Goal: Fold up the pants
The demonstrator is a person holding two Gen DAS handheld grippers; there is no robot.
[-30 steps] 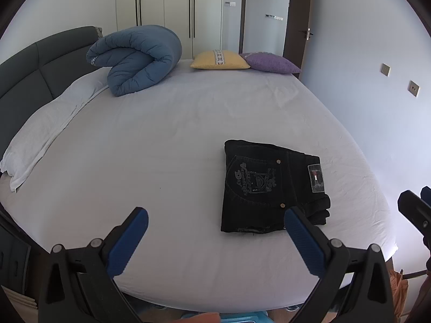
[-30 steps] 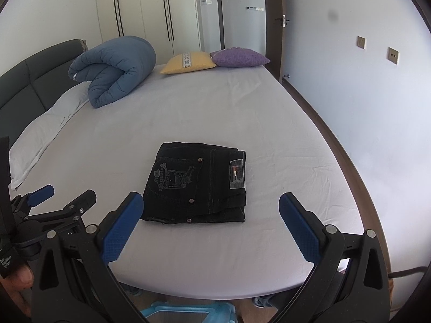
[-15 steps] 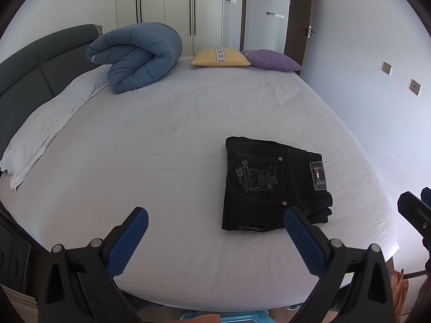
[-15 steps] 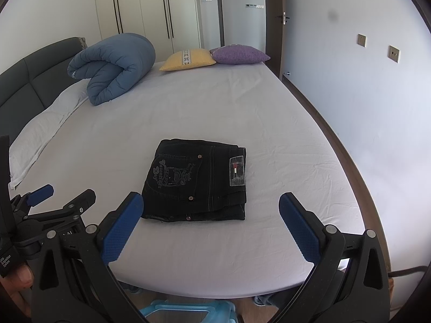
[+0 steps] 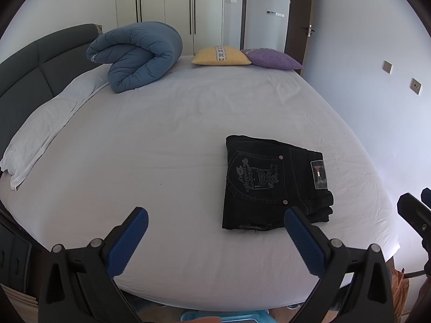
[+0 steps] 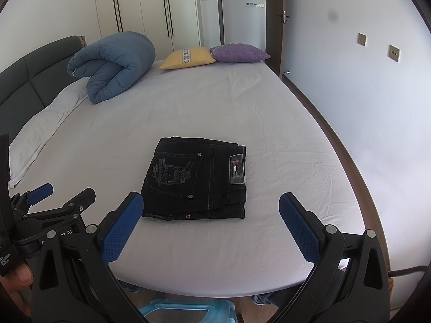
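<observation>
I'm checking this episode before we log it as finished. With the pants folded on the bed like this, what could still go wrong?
1. The folded pants lie near the front edge of the bed; a nudge from either open gripper, left or right, might slide them off.
2. The layers at the right end look uneven and stepped, so the stack could loosen if lifted.
3. The two grippers hang close together, so they could collide.

Both grippers lifted bit higher and tipped down. Folded pants (image 6: pixel 198 179) now sit lower in right wrist view, closer to bed's (image 6: pixel 215 102) near edge; in left wrist view pants (image 5: pixel 274 184) barely shifted.
</observation>
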